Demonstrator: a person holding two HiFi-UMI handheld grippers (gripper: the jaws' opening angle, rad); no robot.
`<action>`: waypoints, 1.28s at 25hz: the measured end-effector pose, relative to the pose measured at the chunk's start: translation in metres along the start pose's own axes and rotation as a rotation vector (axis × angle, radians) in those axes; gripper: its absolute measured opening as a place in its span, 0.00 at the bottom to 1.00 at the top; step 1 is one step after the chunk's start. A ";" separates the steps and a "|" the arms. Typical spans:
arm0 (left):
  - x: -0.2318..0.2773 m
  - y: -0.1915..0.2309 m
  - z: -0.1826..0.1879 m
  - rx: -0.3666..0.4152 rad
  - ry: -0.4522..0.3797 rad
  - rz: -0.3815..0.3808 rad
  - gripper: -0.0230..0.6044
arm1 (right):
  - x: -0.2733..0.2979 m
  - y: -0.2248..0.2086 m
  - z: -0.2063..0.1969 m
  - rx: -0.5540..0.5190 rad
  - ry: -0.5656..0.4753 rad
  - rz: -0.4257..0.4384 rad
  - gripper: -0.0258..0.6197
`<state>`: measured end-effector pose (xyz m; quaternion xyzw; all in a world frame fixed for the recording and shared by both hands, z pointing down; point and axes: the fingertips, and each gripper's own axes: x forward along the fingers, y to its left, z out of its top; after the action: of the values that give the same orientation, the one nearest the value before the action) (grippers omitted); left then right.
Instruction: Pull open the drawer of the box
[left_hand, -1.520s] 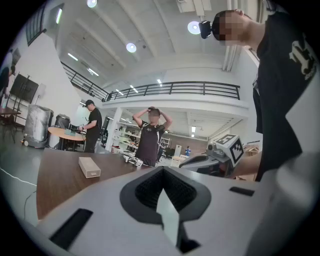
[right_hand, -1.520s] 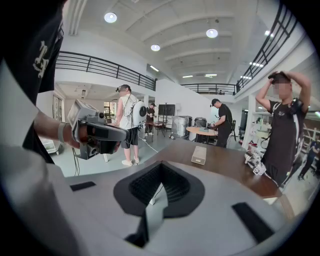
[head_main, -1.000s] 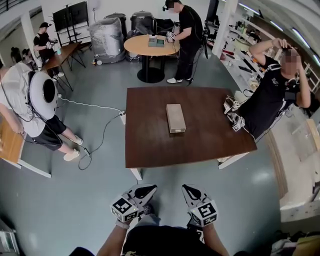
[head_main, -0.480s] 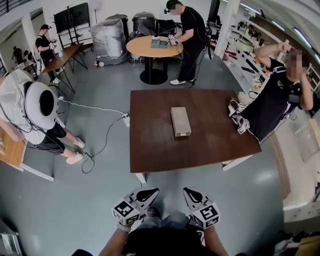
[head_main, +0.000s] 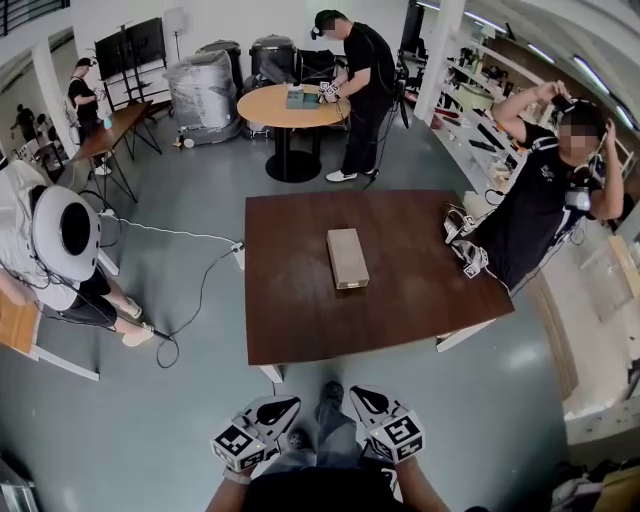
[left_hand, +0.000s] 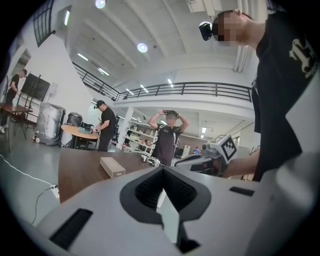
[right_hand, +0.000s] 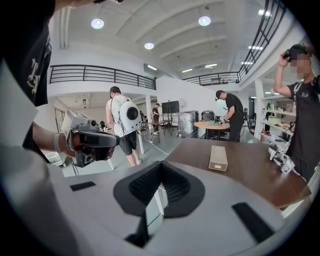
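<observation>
Now | left gripper (head_main: 287, 405) clenched, empty | right gripper (head_main: 362, 397) clenched, empty | whole table (head_main: 420, 240) with box (head_main: 347, 258): head view only

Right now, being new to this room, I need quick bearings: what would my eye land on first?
The dark brown table in mid-floor, with a small pale box lying near its centre. At the head view's bottom edge, the left gripper and right gripper are held short of the table, both shut and empty.
</observation>
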<state>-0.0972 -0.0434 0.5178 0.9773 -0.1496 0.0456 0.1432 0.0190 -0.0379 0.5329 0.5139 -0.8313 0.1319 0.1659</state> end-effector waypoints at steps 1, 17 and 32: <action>0.000 0.003 0.000 0.002 0.000 0.007 0.04 | 0.004 -0.003 0.000 -0.002 0.004 0.003 0.02; 0.051 0.075 0.034 0.020 0.009 0.087 0.04 | 0.094 -0.104 -0.023 0.089 0.157 0.028 0.02; 0.122 0.150 0.073 0.029 0.024 0.089 0.04 | 0.178 -0.183 -0.006 0.035 0.212 0.050 0.04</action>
<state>-0.0233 -0.2359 0.5038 0.9710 -0.1908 0.0657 0.1285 0.1101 -0.2602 0.6205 0.4791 -0.8190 0.2042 0.2408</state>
